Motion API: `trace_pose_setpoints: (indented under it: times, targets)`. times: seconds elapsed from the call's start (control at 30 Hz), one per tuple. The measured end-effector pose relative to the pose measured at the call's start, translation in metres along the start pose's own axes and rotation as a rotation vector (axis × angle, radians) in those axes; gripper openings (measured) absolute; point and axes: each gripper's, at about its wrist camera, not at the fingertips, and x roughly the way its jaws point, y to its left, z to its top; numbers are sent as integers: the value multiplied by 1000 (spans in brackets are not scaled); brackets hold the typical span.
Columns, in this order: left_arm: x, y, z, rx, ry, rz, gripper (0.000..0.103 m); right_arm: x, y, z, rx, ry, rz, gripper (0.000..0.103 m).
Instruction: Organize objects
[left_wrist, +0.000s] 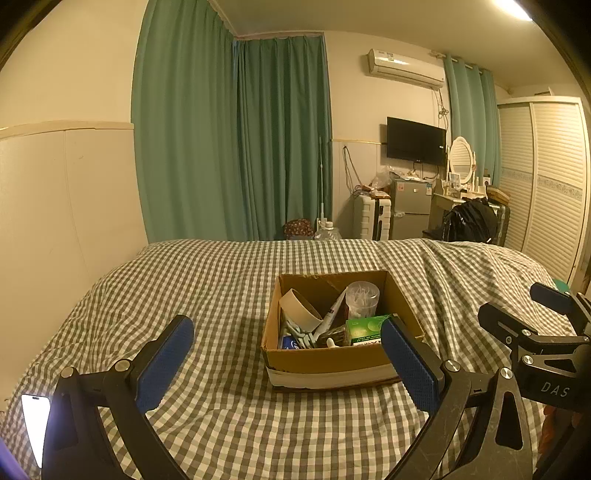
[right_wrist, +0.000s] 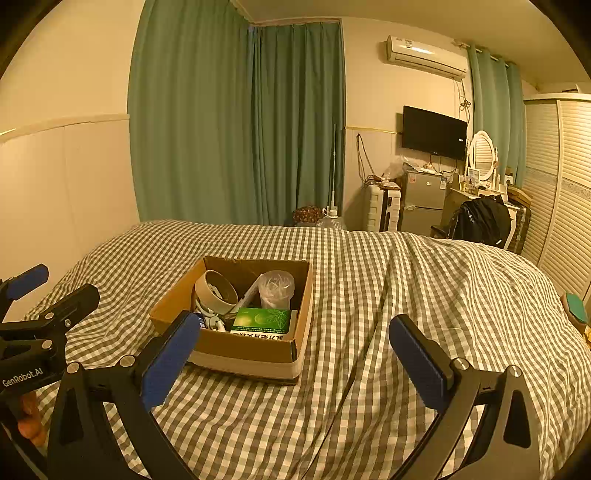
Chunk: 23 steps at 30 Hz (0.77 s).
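The left gripper (left_wrist: 288, 362) hangs over the bed (left_wrist: 207, 280) with its blue pads (left_wrist: 164, 363) spread wide and nothing between them. The right gripper (right_wrist: 295, 354) is likewise released, its pads (right_wrist: 415, 363) far apart and empty above the checked cover. Each gripper shows at the edge of the other's view: the right one at the right edge of the left wrist view, the left one at the left edge of the right wrist view, where fingers (right_wrist: 31, 424) of the hand holding it show at the lower left.

The box (left_wrist: 321, 360) sits on the bed just beyond both grippers, open at the top, a pale tape band around its base. In the left wrist view it lies between the pads, nearer the right pad, which overlaps its near right corner. In the right wrist view the left pad overlaps its near left corner.

Inside the box, a tape roll (left_wrist: 299, 304) leans at the left, a clear tub (left_wrist: 362, 299) of cotton swabs stands at the back right, and a green carton (right_wrist: 263, 320) lies at the near right. Between them lie a white tube (left_wrist: 332, 314) and small items too cluttered to tell apart.

A lit phone (left_wrist: 35, 424) lies on the bed at the far left. A green-topped object (right_wrist: 576, 312) rests at the bed's right edge. Green curtains (left_wrist: 229, 140), a TV (left_wrist: 415, 142), a small fridge (left_wrist: 410, 206) and a wardrobe (left_wrist: 546, 177) stand behind.
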Motion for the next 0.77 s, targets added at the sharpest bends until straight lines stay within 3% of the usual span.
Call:
trace_pose_setpoints:
  times: [0.77]
  targets:
    - [2, 0, -2, 8, 3, 5, 103, 0, 2, 0, -3, 9, 3, 103]
